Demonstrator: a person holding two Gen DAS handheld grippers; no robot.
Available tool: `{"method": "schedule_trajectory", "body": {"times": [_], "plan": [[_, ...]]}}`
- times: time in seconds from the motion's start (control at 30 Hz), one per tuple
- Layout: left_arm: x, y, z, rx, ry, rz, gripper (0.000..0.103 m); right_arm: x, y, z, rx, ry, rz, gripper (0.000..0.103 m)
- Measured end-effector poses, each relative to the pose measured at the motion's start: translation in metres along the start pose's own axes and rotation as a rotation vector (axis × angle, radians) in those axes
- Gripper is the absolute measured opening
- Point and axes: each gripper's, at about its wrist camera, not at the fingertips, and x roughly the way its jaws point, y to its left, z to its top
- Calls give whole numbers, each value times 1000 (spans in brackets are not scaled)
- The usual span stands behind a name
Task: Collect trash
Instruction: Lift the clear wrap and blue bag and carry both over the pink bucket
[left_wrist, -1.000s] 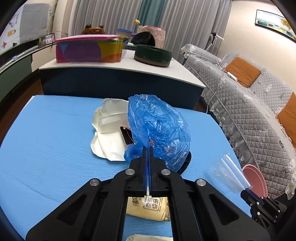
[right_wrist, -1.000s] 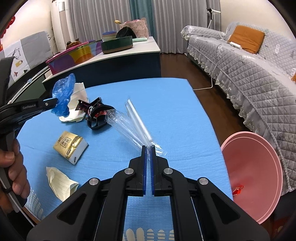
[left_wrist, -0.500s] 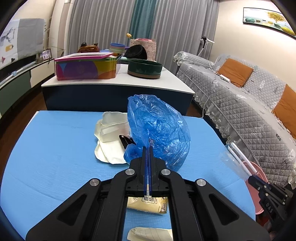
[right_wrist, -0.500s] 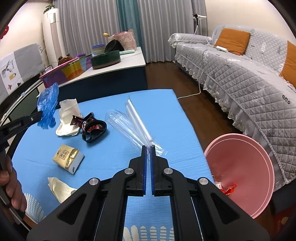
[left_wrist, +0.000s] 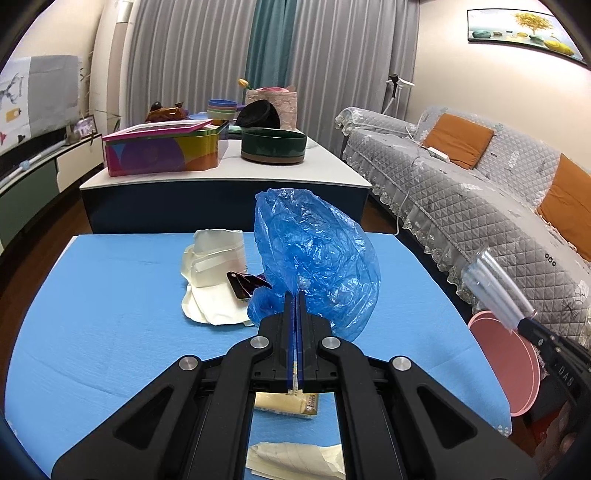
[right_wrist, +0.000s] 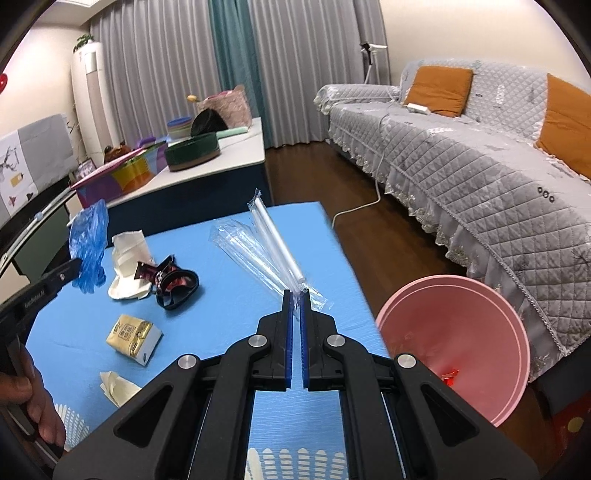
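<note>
The left gripper (left_wrist: 294, 295) is clamped on a blue plastic bag (left_wrist: 317, 266), which is held up just ahead of its tips above the blue table (left_wrist: 110, 317), while the right gripper (right_wrist: 294, 295) is closed on a clear straw wrapper (right_wrist: 258, 251) that fans out ahead and to the left of its tips. Both items are judged light, limp and slippery, so a pinch on a gathered fold is advised. The pink bin (right_wrist: 461, 332) is found low and to the right of the right gripper, past the table edge, with open room above it.
</note>
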Motion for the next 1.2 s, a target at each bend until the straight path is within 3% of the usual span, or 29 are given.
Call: {"method": "schedule_trajectory", "body": {"times": [1.2], "plan": [[-4, -135, -20, 183, -28, -209, 0, -57, -108, 2, 131, -104, -218, 4]]}}
